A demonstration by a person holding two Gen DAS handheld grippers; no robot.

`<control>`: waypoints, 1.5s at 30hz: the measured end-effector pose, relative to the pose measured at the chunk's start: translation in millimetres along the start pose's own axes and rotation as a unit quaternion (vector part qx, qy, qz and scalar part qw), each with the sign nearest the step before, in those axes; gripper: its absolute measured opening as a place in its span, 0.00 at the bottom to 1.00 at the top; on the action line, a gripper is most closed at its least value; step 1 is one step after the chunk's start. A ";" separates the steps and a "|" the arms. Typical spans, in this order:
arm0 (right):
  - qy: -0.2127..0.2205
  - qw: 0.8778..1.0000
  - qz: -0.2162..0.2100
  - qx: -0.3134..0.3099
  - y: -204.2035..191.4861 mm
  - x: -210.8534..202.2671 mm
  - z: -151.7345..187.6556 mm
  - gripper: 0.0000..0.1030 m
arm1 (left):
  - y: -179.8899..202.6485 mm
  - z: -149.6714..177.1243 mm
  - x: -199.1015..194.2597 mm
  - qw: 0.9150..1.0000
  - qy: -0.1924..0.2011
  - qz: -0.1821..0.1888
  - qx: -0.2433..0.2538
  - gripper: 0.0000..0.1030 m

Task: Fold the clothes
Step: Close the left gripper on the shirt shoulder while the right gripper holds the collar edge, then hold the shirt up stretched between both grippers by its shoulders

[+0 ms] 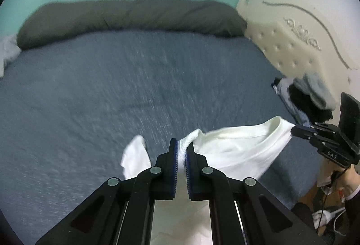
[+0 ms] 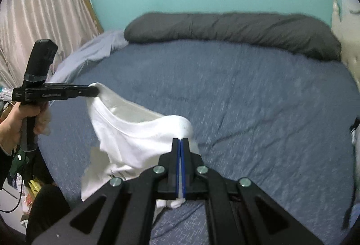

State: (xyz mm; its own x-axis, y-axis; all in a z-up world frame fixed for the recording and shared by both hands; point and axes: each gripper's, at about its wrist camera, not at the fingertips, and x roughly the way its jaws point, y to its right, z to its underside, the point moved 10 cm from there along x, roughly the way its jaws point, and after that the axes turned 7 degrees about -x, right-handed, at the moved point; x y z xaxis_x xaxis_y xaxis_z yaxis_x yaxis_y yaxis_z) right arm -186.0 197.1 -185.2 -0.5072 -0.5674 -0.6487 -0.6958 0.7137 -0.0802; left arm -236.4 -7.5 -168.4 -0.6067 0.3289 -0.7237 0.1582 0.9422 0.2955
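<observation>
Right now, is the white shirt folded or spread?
Spread, not folded: the white shirt hangs above the bed, stretched between the left hand-held gripper and the right hand-held gripper, collar open.

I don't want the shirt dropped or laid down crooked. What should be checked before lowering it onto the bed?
1. Left gripper clamped on the white T-shirt: ok, bunched fabric sits between its pads.
2. Right gripper clamped on the shirt: ok, shut on cloth.
3. Neckline stretched flat between the grips: not ok, it sags.
4. Landing area on the blue bedspread free of items: ok.
5. Clothes pile near the headboard out of the way: ok.
6. Lower hem hanging untwisted: cannot tell, hidden below the grippers.
</observation>
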 end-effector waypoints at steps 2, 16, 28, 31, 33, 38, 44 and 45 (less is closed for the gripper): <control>0.018 1.000 0.007 -0.008 -3.0 -19.7 -19.0 0.01 | 6.1 -13.2 -25.3 1.000 0.019 -0.003 0.004 0.06; 0.154 0.985 0.044 -0.060 -40.8 -186.2 -165.3 0.01 | 87.2 -114.7 -218.6 0.986 0.162 -0.008 0.040 0.05; 0.250 0.955 0.100 -0.121 -81.9 -334.5 -279.0 0.01 | 149.6 -180.7 -382.0 0.963 0.265 -0.009 0.052 0.05; 0.268 0.948 0.112 -0.132 -91.8 -364.1 -300.3 0.01 | 158.5 -189.4 -413.6 0.958 0.281 -0.010 0.053 0.05; 0.280 0.943 0.115 -0.137 -99.3 -382.0 -309.5 0.01 | 163.3 -192.7 -430.2 0.955 0.291 -0.011 0.054 0.05; 0.292 0.937 0.119 -0.147 -112.3 -409.0 -317.0 0.01 | 172.0 -188.0 -441.7 0.954 0.295 -0.008 0.054 0.05; 0.267 0.946 0.115 -0.141 -102.2 -385.2 -303.9 0.01 | 152.5 -172.0 -408.5 0.963 0.266 -0.013 0.043 0.05; 0.261 0.948 0.114 -0.138 -100.8 -380.1 -299.8 0.01 | 149.0 -169.1 -399.9 0.965 0.260 -0.014 0.040 0.05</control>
State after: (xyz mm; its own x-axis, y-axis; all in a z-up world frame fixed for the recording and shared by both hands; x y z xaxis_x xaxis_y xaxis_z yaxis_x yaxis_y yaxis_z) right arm -75.5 217.7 296.4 -0.7932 -0.5887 -0.1557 -0.6076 0.7485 0.2656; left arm -102.0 -9.6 270.5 -0.9167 0.2467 -0.3144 0.1837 0.9588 0.2166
